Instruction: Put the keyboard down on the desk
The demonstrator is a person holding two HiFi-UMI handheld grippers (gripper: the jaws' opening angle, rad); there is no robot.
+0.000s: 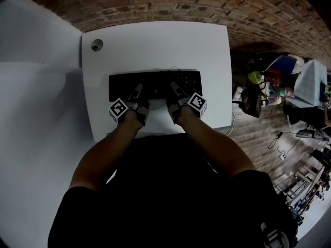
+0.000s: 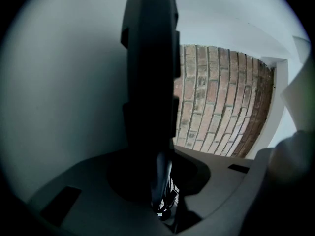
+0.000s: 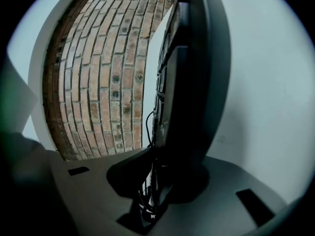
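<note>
A black keyboard [image 1: 155, 84] lies flat across the middle of the white desk [image 1: 155, 43], its long side facing me. My left gripper [image 1: 137, 95] holds its near edge left of centre, and my right gripper [image 1: 177, 93] holds the same edge right of centre. In the left gripper view the keyboard [image 2: 147, 58] runs edge-on as a dark slab straight into the jaws of the left gripper [image 2: 150, 136], the desk pale beside it. In the right gripper view the keyboard [image 3: 182, 82] fills the jaws of the right gripper [image 3: 179, 146] the same way. The pads themselves are hidden in shadow.
A round cable hole [image 1: 96, 45] sits at the desk's far left corner. A thin black cable [image 3: 148, 127] hangs from the keyboard. Brick surface [image 1: 170, 4] lies beyond the desk. A dark bag [image 1: 252, 101], a monitor [image 1: 310, 81] and clutter stand to the right.
</note>
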